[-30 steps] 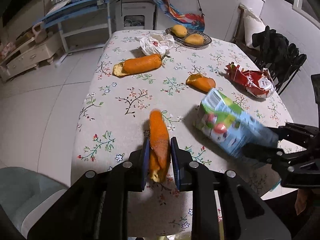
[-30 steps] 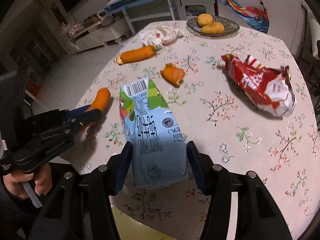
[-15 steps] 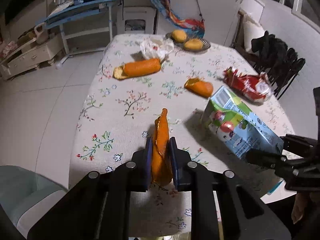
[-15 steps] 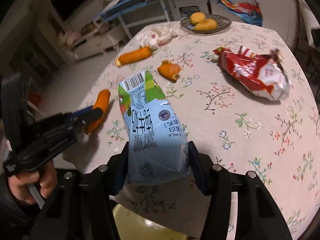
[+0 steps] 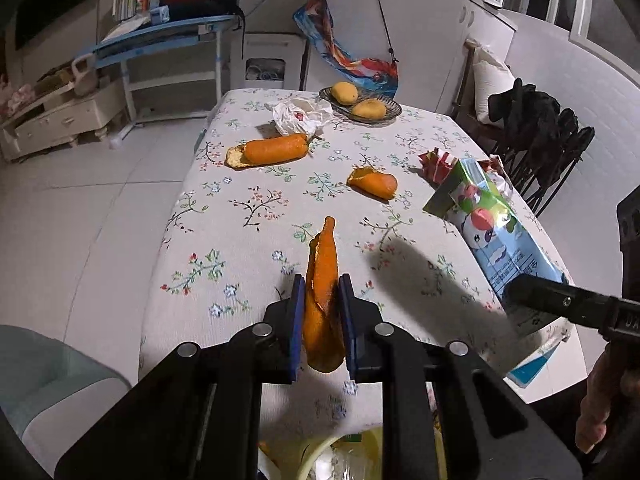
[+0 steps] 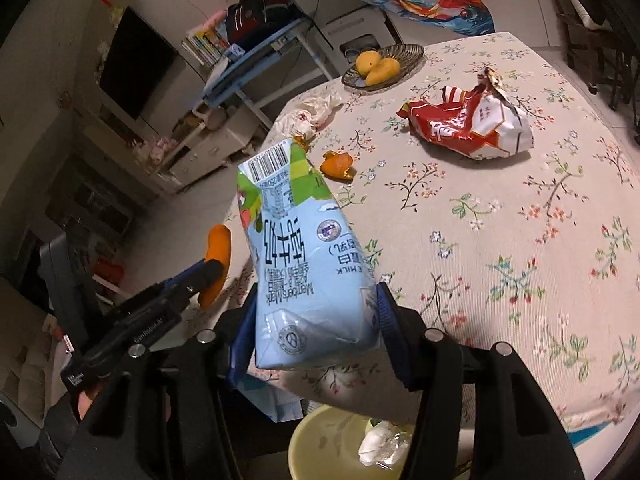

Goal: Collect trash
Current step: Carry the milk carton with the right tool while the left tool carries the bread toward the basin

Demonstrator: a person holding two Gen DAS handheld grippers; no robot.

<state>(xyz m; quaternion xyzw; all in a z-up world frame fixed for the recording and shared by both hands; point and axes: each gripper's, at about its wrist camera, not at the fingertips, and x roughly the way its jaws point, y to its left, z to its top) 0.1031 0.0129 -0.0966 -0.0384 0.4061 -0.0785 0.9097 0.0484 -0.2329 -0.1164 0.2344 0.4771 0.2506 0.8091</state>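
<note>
I find the left hand-held gripper (image 5: 322, 320) clamped on a long orange strip of fruit peel (image 5: 322, 280), its jaws having just closed tighter on it; the peel is lifted clear of the floral-patterned tabletop (image 5: 240, 240). My right hand-held gripper (image 6: 316, 316) is clamped on a crumpled light-blue and green milk carton (image 6: 304, 264), held tilted above the tabletop's near edge. Below both sits a pale yellow bin (image 6: 332, 440) with crumpled wrapping in it. On the tabletop lie a long orange peel (image 5: 272, 150), a shorter curled orange peel (image 5: 374, 184), a crumpled white plastic bag (image 5: 300, 114), and a torn red-and-white snack bag (image 6: 472, 124). A dark wicker dish (image 5: 390, 114) holds two yellow mangoes (image 5: 356, 100).
</note>
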